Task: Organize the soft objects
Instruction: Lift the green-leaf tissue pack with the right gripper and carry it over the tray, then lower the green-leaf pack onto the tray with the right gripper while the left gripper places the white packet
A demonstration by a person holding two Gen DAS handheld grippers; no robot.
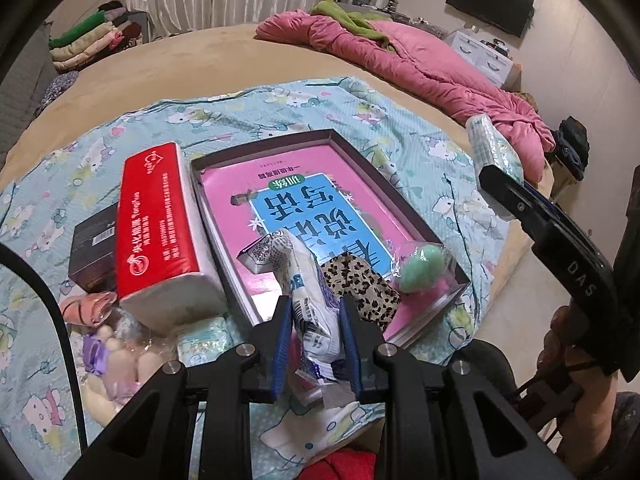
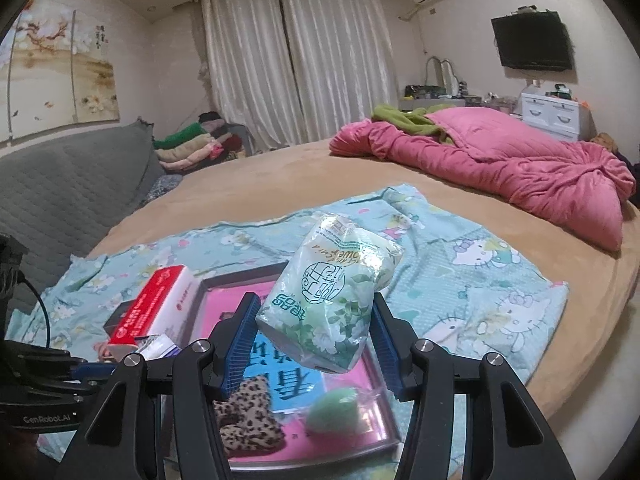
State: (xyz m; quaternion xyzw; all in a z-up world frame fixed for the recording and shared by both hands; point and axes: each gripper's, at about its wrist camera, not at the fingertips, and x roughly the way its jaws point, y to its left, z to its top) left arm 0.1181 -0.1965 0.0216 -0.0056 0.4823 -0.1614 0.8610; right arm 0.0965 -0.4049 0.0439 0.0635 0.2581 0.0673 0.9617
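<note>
My left gripper (image 1: 316, 314) is shut on a white and blue plastic packet (image 1: 310, 296), held over the near edge of a shallow box tray (image 1: 424, 222) lined with a pink and blue book. My right gripper (image 2: 316, 334) is shut on a green floral tissue pack (image 2: 334, 294), held above the same tray (image 2: 384, 404); it also shows in the left wrist view (image 1: 494, 146). A leopard-print cloth (image 1: 360, 286) and a green puff in clear wrap (image 1: 420, 268) lie in the tray's near end, also in the right wrist view as the cloth (image 2: 248, 416) and the puff (image 2: 334, 408).
A red tissue pack (image 1: 154, 224) stands left of the tray beside a dark box (image 1: 92, 248). Bagged soft toys (image 1: 112, 344) lie at the near left. All sit on a Hello Kitty cloth (image 2: 472, 280) on a round tan bed. A pink quilt (image 2: 500, 160) lies far right.
</note>
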